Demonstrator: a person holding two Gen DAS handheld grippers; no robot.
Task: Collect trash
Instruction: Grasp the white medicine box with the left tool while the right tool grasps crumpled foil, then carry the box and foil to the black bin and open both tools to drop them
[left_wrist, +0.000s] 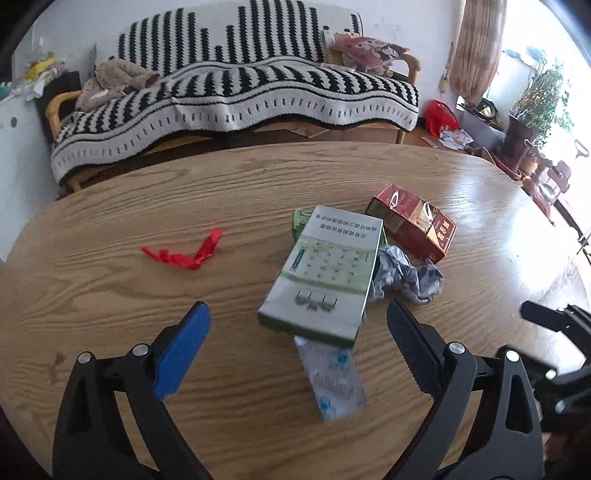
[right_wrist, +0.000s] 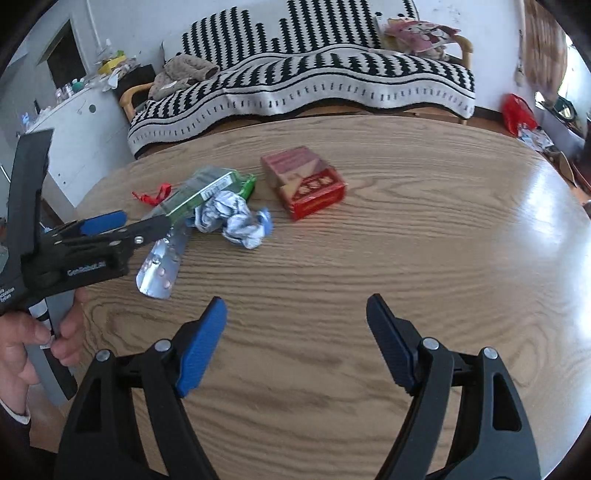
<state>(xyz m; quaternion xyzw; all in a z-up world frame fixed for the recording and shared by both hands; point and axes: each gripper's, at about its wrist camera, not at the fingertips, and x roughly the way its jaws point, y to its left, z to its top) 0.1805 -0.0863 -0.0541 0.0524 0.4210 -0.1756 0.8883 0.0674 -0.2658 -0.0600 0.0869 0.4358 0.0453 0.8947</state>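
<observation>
On the wooden table (left_wrist: 258, 184) lies a pile of trash: a green and white medicine box (left_wrist: 325, 273), a silver blister pack (left_wrist: 334, 380) poking out beneath it, a crumpled paper ball (left_wrist: 406, 275), a red cigarette box (left_wrist: 412, 221) and a red plastic scrap (left_wrist: 188, 254). My left gripper (left_wrist: 297, 328) is open, its jaws on either side of the near end of the medicine box. My right gripper (right_wrist: 295, 325) is open and empty over bare table, nearer than the cigarette box (right_wrist: 304, 184) and paper ball (right_wrist: 232, 218). The left gripper (right_wrist: 122, 229) shows there beside the medicine box (right_wrist: 199, 194) and blister pack (right_wrist: 160, 266).
A sofa with a black and white striped blanket (left_wrist: 236, 88) stands behind the table. A red bag (left_wrist: 439, 116), scattered papers and potted plants (left_wrist: 535, 110) are on the floor at the right. A white cabinet (right_wrist: 74, 129) stands at the left.
</observation>
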